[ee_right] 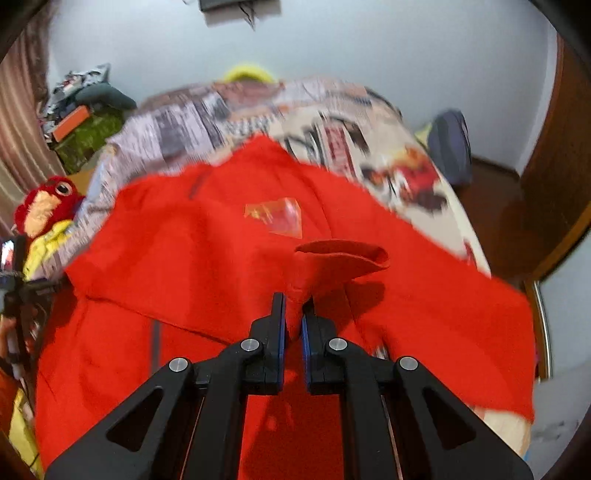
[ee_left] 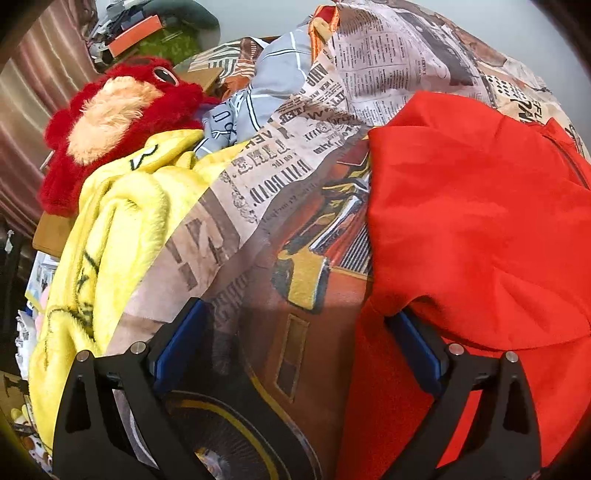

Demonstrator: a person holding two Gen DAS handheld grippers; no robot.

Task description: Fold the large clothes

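A large red garment [ee_right: 207,258] lies spread on a bed covered by a newspaper-print sheet [ee_right: 177,125]. It has a shiny crest [ee_right: 275,216] on its chest. My right gripper [ee_right: 293,306] is shut on a pinched fold of the red fabric [ee_right: 340,258] and holds it lifted above the rest. In the left wrist view the red garment [ee_left: 480,221] fills the right half. My left gripper [ee_left: 299,321] is open wide and low over the newspaper-print sheet [ee_left: 280,206], with its right finger [ee_left: 413,347] at the garment's edge and tucked under a fold.
A yellow fleece blanket [ee_left: 110,229] and a red plush toy [ee_left: 107,118] lie at the bed's left side. A grey-blue cloth [ee_left: 273,85] is bunched behind them. A cluttered shelf [ee_left: 136,33] and curtains stand at far left. A dark bag [ee_right: 450,147] sits on the floor at right.
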